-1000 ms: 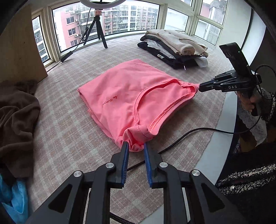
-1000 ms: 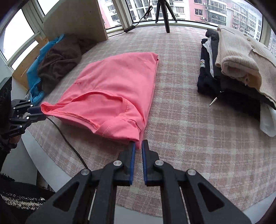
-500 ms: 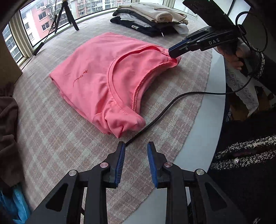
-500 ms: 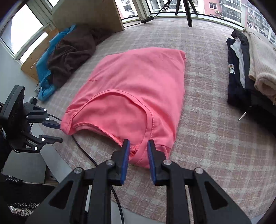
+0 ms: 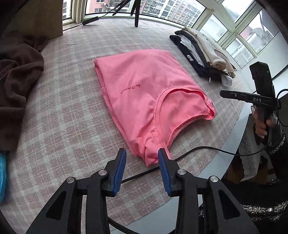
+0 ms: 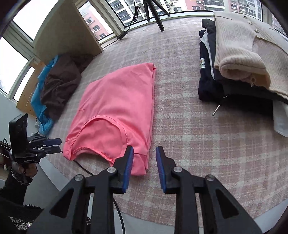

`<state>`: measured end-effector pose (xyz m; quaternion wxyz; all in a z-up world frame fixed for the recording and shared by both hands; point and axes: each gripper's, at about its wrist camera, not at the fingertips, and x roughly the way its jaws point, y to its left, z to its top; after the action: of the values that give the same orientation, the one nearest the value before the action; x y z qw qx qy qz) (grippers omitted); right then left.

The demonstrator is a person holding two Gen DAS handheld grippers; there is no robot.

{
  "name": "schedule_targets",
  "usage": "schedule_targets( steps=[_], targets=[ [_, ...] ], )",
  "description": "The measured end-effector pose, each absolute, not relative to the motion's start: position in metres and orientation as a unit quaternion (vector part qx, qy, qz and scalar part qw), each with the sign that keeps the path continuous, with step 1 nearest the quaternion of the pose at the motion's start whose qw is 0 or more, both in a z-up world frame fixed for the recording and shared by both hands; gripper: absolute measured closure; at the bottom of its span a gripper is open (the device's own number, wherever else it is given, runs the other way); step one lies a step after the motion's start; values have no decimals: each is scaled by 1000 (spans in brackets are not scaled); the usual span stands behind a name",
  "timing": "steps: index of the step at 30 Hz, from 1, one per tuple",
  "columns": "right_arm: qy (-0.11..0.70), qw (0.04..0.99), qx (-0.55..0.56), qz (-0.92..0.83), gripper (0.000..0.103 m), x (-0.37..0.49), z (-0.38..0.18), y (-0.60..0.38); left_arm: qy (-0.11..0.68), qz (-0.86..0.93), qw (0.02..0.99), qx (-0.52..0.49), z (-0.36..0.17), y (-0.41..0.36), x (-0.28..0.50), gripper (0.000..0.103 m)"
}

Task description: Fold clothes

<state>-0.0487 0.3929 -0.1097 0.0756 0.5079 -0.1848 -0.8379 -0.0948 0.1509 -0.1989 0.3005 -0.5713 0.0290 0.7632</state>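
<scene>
A pink T-shirt (image 5: 149,100) lies folded narrow on the checked cloth, neck opening toward the table's near edge, a small dark logo on its chest. The same shirt (image 6: 117,109) fills the middle of the right wrist view. My left gripper (image 5: 141,156) is open, hovering just short of the shirt's near left shoulder corner, nothing between its blue pads. My right gripper (image 6: 144,154) is open too, over the near right shoulder corner, holding nothing. In the left wrist view the right gripper (image 5: 223,93) shows side-on beside the shirt's collar end.
A stack of folded clothes (image 6: 239,59) topped by a beige knit stands at the right. A brown garment (image 6: 59,84) over blue cloth (image 6: 38,100) is heaped at the left by a wooden box (image 6: 66,30). A black cable (image 5: 196,150) runs along the near edge. A tripod (image 6: 154,12) stands by the window.
Both grippers let go of the shirt's shoulder corners and opened wide. The shirt dropped flat on the cloth, and both grippers drew back toward the near edge.
</scene>
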Motion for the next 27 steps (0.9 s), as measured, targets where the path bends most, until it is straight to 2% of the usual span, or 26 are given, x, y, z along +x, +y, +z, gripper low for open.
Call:
schedule_targets(
  steps=[6, 8, 10, 14, 18, 25, 27],
  targets=[
    [-165, 121, 464, -862, 76, -82, -47, 373, 2, 762, 287, -581, -199, 142, -106, 68],
    [-145, 143, 471, -858, 65, -109, -34, 348, -16, 756, 287, -588, -208, 142, -97, 67],
    [-125, 160, 491, -847, 63, -137, -32, 318, -42, 751, 286, -594, -219, 143, -87, 67],
    [-63, 183, 537, -821, 63, -196, -59, 243, -79, 752, 284, -589, -234, 144, -73, 67],
    [-11, 161, 596, -787, 63, -249, -107, 192, -93, 769, 280, -567, -234, 143, -67, 67],
    [3, 106, 669, -736, 63, -286, -161, 175, -72, 775, 286, -559, -236, 143, -55, 66],
    [1, 107, 680, -726, 70, -285, -171, 176, -67, 773, 290, -560, -237, 144, -53, 65]
  ],
)
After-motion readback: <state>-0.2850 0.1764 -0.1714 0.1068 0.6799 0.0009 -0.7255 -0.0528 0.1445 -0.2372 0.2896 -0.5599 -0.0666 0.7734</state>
